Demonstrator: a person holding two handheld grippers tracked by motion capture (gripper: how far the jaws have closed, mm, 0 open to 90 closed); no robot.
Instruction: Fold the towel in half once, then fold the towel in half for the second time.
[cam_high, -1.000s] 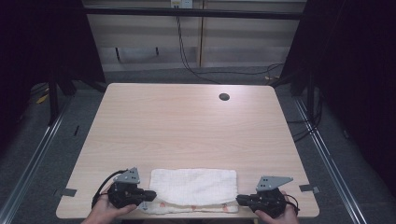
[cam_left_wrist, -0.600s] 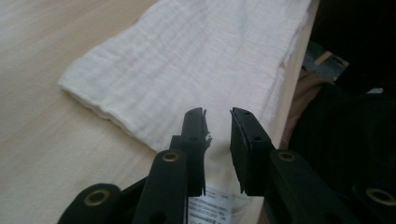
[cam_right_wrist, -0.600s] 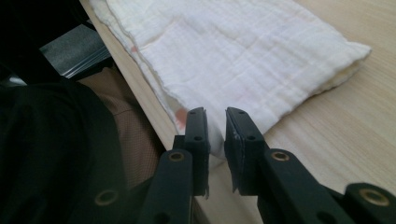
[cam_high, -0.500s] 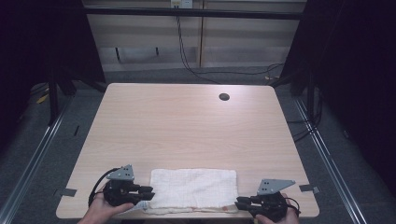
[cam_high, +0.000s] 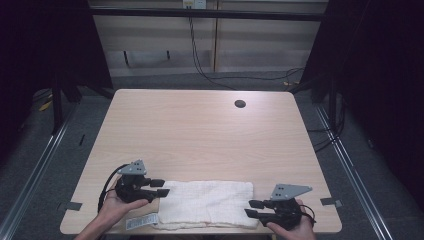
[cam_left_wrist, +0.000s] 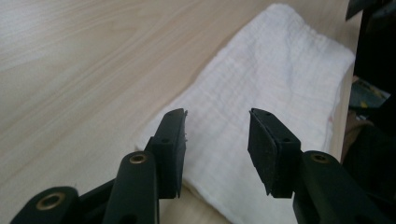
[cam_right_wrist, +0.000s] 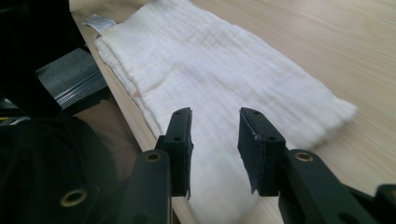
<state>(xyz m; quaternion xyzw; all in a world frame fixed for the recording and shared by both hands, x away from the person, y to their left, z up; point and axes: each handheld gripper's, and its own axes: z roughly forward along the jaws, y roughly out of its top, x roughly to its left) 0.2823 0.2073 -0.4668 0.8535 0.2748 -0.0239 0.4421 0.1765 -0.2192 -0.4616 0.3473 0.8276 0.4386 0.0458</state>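
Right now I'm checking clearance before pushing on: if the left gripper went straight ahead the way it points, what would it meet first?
Probably the white folded towel: the left gripper, jaws open, points along it; depth is uncertain.

No text can be read anywhere. A small white label (cam_high: 141, 222) lies at the near left corner of the white towel (cam_high: 207, 202), and it has dark print on it, but the print is too small and too blurred to read.
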